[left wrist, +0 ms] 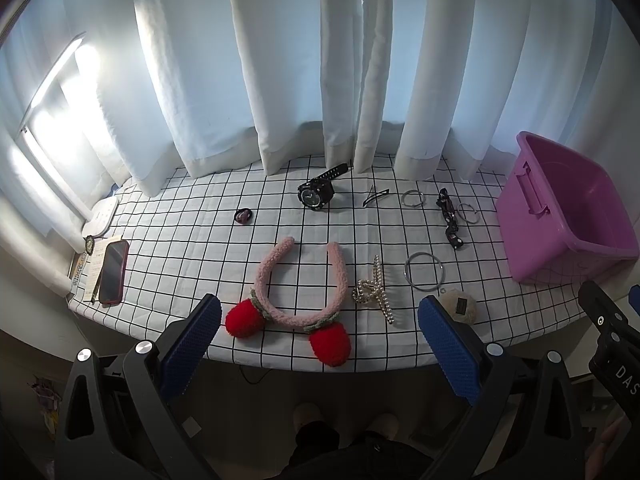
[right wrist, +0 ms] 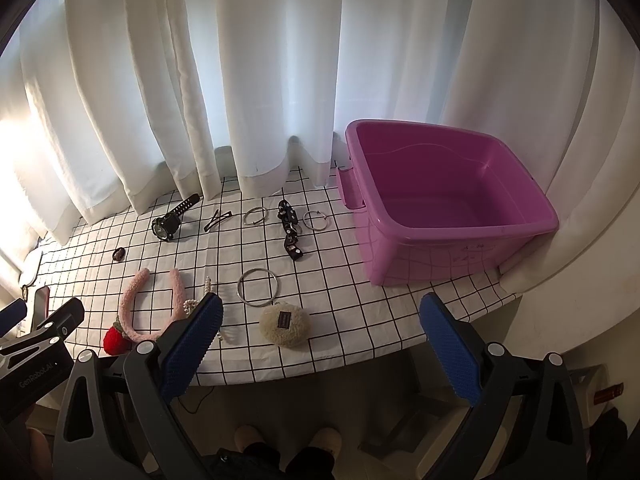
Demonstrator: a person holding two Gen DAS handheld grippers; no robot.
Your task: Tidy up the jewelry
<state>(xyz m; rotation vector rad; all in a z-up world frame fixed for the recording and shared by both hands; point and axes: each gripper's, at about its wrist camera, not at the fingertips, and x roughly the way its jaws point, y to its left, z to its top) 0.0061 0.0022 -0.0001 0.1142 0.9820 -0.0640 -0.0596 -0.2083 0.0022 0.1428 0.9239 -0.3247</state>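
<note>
Jewelry lies spread on a checked tablecloth [left wrist: 192, 240]. A pink headband with red pompoms [left wrist: 298, 300] lies at the front, with a pearl claw clip [left wrist: 374, 290], a large silver bangle [left wrist: 424, 271] and a beige fluffy clip [right wrist: 285, 325] beside it. Farther back are a black watch [left wrist: 318, 192], a black hair clip [left wrist: 376, 196], two small hoops [left wrist: 413, 199] [left wrist: 468, 213], a dark bow clip [left wrist: 450, 220] and a small dark hair tie [left wrist: 243, 216]. An empty purple bin [right wrist: 452, 200] stands at the right. My left gripper [left wrist: 320, 320] and right gripper [right wrist: 322, 320] are open and empty at the table's front edge.
White curtains [left wrist: 280, 80] hang along the back of the table. A red phone [left wrist: 113, 266] and papers lie at the left end. The table's front edge drops off just under both grippers; feet show on the floor below.
</note>
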